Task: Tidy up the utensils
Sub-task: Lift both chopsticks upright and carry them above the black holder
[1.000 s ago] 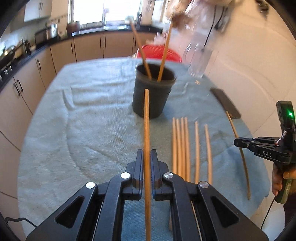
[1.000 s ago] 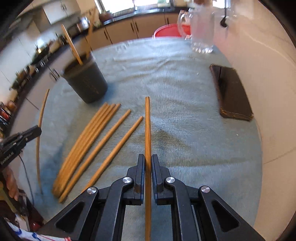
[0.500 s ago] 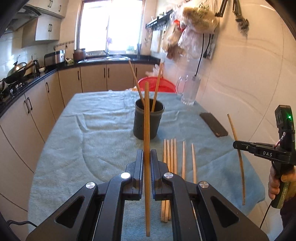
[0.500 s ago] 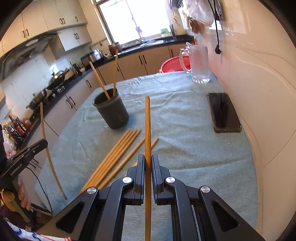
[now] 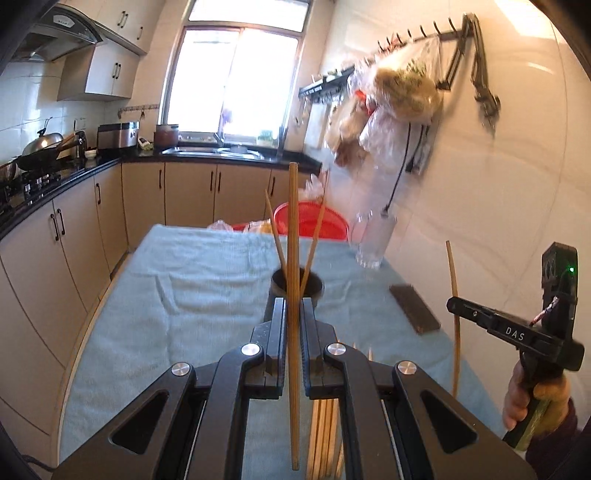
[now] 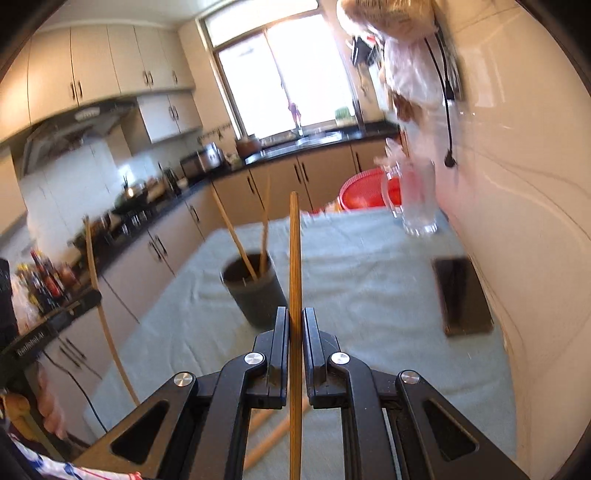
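Kitchen surface (image 5: 207,273) at mid-frame: both grippers' jaws clamp one chopstick each, raised upright, seemingly to drop into the dark holder (image 6: 255,291).

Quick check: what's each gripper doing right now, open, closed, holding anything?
Left gripper: closed on a long wooden chopstick.
Right gripper: closed on another long wooden chopstick.

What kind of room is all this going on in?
A home kitchen, it seems. A wok sits on the stove under a range hood, a sink lies below the window, and cupboards run along the counter.
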`<control>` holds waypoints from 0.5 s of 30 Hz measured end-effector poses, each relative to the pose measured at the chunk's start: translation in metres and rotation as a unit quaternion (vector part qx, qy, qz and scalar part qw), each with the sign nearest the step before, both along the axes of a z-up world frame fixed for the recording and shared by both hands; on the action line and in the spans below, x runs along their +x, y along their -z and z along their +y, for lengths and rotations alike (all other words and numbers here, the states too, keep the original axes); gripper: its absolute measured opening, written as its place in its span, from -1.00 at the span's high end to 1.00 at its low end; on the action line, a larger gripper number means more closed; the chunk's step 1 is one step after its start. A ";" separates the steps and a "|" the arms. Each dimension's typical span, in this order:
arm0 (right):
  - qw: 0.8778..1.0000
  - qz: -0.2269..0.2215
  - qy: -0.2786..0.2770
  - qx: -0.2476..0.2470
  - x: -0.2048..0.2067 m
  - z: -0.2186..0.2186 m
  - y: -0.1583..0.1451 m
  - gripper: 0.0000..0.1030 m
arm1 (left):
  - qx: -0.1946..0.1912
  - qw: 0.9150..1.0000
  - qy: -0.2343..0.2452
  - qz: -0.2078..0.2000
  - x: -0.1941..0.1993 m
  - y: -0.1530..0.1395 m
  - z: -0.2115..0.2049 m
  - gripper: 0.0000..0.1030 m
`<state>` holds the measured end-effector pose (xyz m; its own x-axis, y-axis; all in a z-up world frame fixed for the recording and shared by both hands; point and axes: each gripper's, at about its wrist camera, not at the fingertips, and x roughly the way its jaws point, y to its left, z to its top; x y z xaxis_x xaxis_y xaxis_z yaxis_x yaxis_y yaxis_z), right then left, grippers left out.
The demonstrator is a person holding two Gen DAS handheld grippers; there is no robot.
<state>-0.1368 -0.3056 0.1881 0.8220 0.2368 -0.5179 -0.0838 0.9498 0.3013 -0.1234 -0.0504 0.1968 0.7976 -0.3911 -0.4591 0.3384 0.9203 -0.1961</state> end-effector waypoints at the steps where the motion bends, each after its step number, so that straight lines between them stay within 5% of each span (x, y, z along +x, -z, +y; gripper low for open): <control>1: 1.000 -0.010 0.001 0.005 0.006 0.001 -0.006 0.87 | -0.005 1.000 -0.003 -0.005 0.005 -0.005 0.000 0.88; 15: 0.990 -0.118 0.036 0.069 0.125 0.036 -0.055 0.86 | -0.059 0.994 -0.066 -0.061 0.128 -0.053 -0.030 0.88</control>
